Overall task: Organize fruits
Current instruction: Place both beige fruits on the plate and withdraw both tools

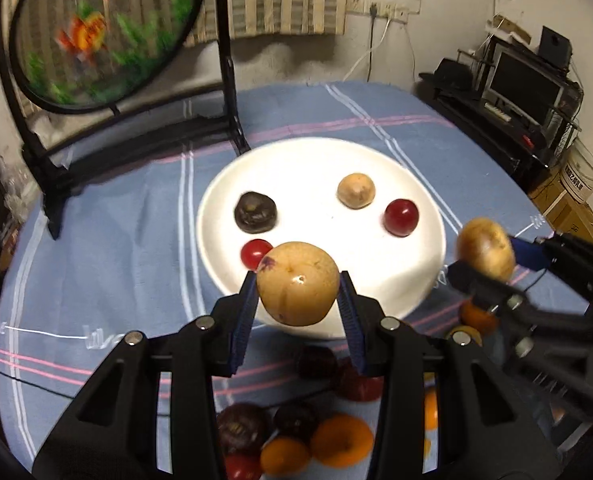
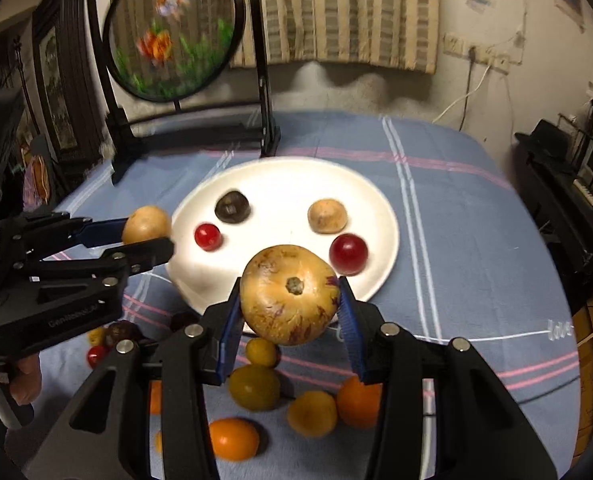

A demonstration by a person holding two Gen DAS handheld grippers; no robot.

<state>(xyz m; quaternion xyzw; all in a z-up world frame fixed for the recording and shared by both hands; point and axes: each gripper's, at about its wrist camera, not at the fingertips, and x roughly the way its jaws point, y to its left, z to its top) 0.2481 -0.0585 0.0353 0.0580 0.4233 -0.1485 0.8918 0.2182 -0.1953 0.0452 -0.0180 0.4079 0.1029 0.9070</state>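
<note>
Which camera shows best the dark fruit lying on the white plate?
The left wrist view: the dark fruit is larger and sharper there, so its wrinkled top shows, on the white plate. The right wrist view shows it smaller and blurred.

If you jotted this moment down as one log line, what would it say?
left tongs: shut on tan fruit | right tongs: shut on streaked fruit | plate: four fruits | loose fruit on cloth

4 fruits on plate (image 1: 224,216), loose fruits (image 2: 254,387) before it, screen (image 1: 96,32) behind
</note>
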